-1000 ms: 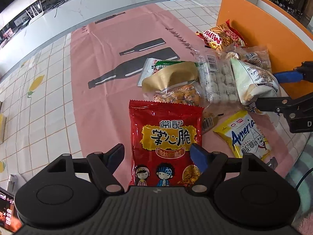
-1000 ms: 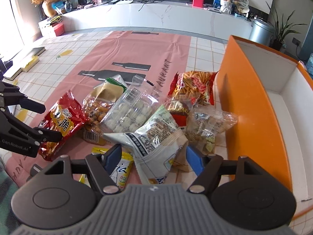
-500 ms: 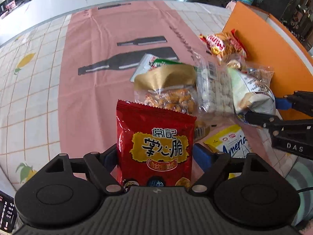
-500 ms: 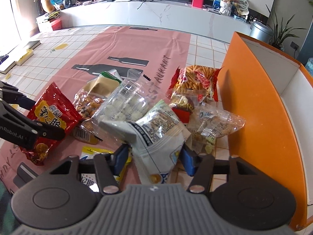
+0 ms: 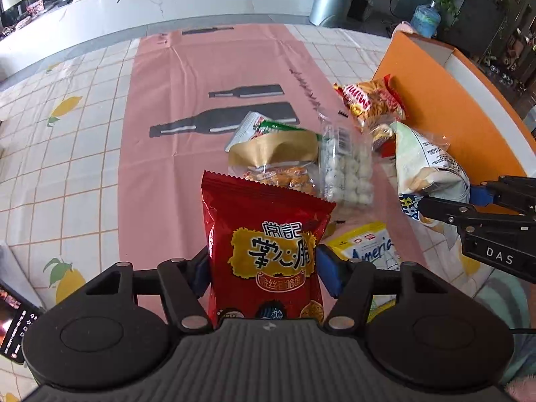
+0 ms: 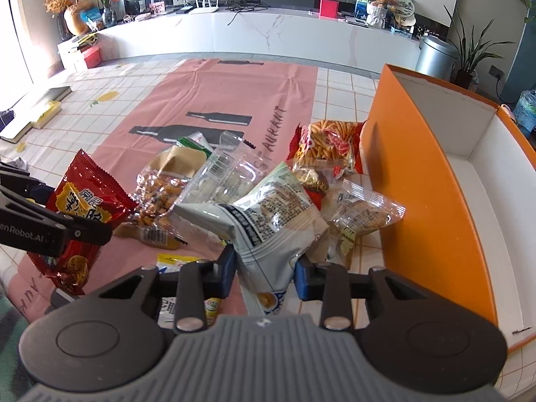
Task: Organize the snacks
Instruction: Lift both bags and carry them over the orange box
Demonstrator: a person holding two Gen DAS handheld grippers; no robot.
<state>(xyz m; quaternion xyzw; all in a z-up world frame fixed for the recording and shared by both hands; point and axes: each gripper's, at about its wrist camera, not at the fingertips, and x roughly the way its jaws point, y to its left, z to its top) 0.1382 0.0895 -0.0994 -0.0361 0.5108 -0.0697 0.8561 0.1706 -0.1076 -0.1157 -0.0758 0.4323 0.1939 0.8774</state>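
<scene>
A red snack bag (image 5: 268, 221) with a yellow label stands upright between the blue pads of my left gripper (image 5: 263, 268). Its jaws are closing and pinch the bag's lower half, which hangs clear of the pink mat (image 5: 201, 100). My right gripper (image 6: 264, 268) is closing too, its pads squeezing the bottom of a white-and-green bag (image 6: 274, 221) raised over the pile. The right wrist view shows the red bag (image 6: 83, 201) at far left. On the right stands the orange box (image 6: 428, 201), white inside.
On the mat lie a clear pack of white balls (image 5: 345, 167), a gold-topped nut bag (image 5: 278, 157), a red bag of sticks (image 5: 372, 100), a yellow bag (image 5: 365, 248) and a small clear packet (image 6: 365, 211). A phone (image 5: 13, 321) sits at the left edge.
Both grippers closed on their bags and lifted them. The red bag now stands up off the mat; the white-and-green bag rose above the pile.
</scene>
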